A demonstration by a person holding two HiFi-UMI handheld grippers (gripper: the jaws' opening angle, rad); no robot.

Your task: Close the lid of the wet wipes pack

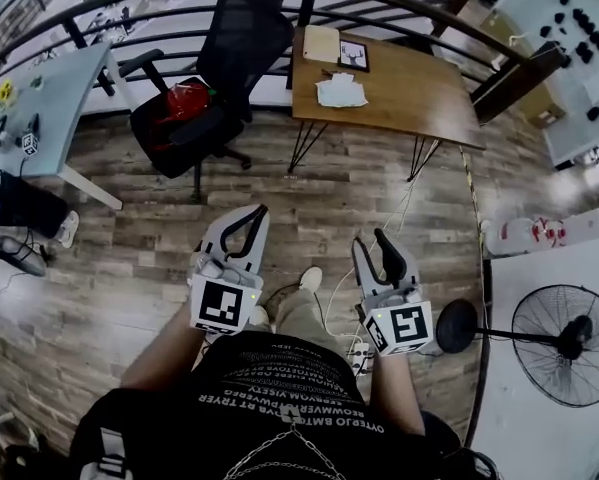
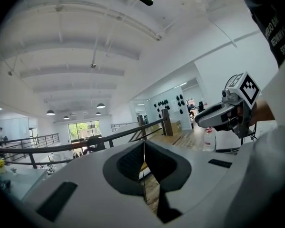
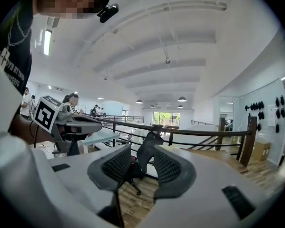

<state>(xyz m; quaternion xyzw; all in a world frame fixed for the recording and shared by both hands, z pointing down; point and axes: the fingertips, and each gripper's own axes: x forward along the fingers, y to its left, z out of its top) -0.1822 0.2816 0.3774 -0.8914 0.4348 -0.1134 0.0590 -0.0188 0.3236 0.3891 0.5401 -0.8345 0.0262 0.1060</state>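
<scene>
Wood-plank flooring point(image 1: 359, 183) runs under a brown wooden table point(image 1: 419, 93), where the white wet wipes pack point(image 1: 340, 90) lies, well apart from both grippers. It is too small to read any label or to tell how its lid sits. White lettering on the person's black shirt point(image 1: 269, 388) is too garbled to read. The left gripper point(image 1: 260, 211) has its jaws pressed together. The right gripper point(image 1: 370, 240) has its jaws slightly spread, with nothing between them.

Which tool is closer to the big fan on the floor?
Right. The right tool is a little to the left of the fan; the left tool is farther left still, beyond the right one.
</scene>
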